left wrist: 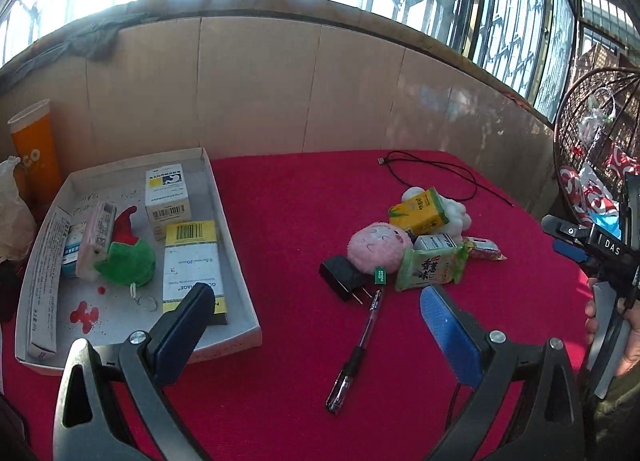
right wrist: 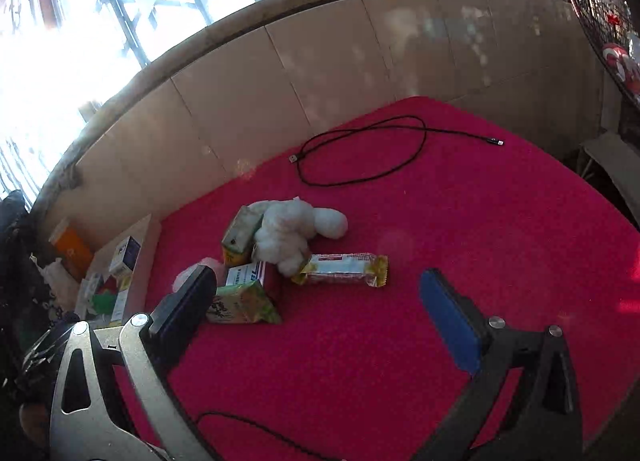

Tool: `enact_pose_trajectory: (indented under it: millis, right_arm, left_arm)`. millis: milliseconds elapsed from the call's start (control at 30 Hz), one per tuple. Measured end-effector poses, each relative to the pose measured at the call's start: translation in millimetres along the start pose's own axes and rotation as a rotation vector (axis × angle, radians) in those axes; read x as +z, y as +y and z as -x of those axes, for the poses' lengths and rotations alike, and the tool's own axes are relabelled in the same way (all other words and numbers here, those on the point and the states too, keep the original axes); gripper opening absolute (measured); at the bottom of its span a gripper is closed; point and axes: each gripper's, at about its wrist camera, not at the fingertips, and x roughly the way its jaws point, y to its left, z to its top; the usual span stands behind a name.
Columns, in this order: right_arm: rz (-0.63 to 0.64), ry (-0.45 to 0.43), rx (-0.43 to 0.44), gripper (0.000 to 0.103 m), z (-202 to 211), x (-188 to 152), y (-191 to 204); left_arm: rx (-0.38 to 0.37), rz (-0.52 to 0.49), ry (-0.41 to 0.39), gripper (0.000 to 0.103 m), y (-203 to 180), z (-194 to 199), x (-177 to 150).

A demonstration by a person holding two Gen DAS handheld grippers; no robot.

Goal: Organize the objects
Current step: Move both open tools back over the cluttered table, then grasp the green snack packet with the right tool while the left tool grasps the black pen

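A white cardboard tray (left wrist: pixel 236 261) on the red cloth holds medicine boxes (left wrist: pixel 168 197) and a green and red plush (left wrist: pixel 128 257). Right of it lies a pile: a pink plush (left wrist: pixel 378 247), a black charger plug (left wrist: pixel 344 277), a pen (left wrist: pixel 356 349), a green snack pack (left wrist: pixel 432 267), a yellow carton (left wrist: pixel 424 211) and a white plush (right wrist: pixel 292 233). A yellow-ended snack bar (right wrist: pixel 344 269) lies beside the white plush. My left gripper (left wrist: pixel 316 301) is open above the pen. My right gripper (right wrist: pixel 320 285) is open, just in front of the pile, holding nothing.
A black USB cable (right wrist: pixel 360 157) loops at the back of the cloth. An orange paper cup (left wrist: pixel 36 153) stands behind the tray. A cardboard wall (left wrist: pixel 280 93) backs the table. A wicker cage (left wrist: pixel 592 133) stands at the right. The other gripper (left wrist: pixel 600 253) and a hand show at right.
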Motion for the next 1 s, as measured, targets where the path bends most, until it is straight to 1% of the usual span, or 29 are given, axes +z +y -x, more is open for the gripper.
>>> enact_pose_trajectory:
  millis: [100,200,300,367,433,500,600,633,733,800,867,900,933,1000]
  right_arm:
    - [0.093,0.032,0.042,0.103,-13,-4,17]
    - [0.235,0.05,0.074,0.102,-33,-9,46]
    - [0.376,0.071,0.104,0.1,-56,-13,76]
    - [0.419,0.1,0.127,0.097,-72,-14,90]
    - [0.454,0.123,0.147,0.097,-87,-17,102]
    - [0.492,0.139,0.145,0.097,-98,-21,112]
    - [0.522,0.173,0.132,0.097,-109,-29,117]
    - [0.522,0.188,0.139,0.097,-109,-31,116]
    - [0.545,0.195,0.17,0.097,-100,-36,114]
    - [0.529,0.231,0.241,0.097,-89,-37,113]
    - [0.49,0.286,0.326,0.097,-79,-39,110]
    - [0.479,0.294,0.349,0.097,-73,-41,109]
    - [0.482,0.286,0.344,0.097,-68,-43,107]
    - [0.492,0.248,0.291,0.097,-61,-44,103]
  left_arm:
    - [-0.019,-0.041,0.038,0.103,-8,-9,-5]
    - [-0.036,-0.048,0.065,0.103,-9,-15,-9]
    - [-0.037,-0.055,0.077,0.103,-7,-16,-15]
    - [-0.028,-0.063,0.087,0.103,-5,-17,-19]
    - [-0.029,-0.071,0.095,0.103,-5,-18,-22]
    - [-0.038,-0.079,0.1,0.103,-5,-19,-25]
    - [-0.047,-0.087,0.104,0.103,-6,-20,-26]
    - [-0.05,-0.088,0.104,0.103,-7,-20,-27]
    - [-0.056,-0.087,0.107,0.103,-6,-22,-27]
    - [-0.059,-0.086,0.109,0.103,-6,-22,-27]
    - [-0.062,-0.088,0.109,0.103,-7,-22,-27]
    - [-0.063,-0.088,0.108,0.103,-8,-22,-27]
    - [-0.066,-0.089,0.107,0.103,-8,-21,-27]
    - [-0.069,-0.093,0.107,0.103,-9,-21,-28]
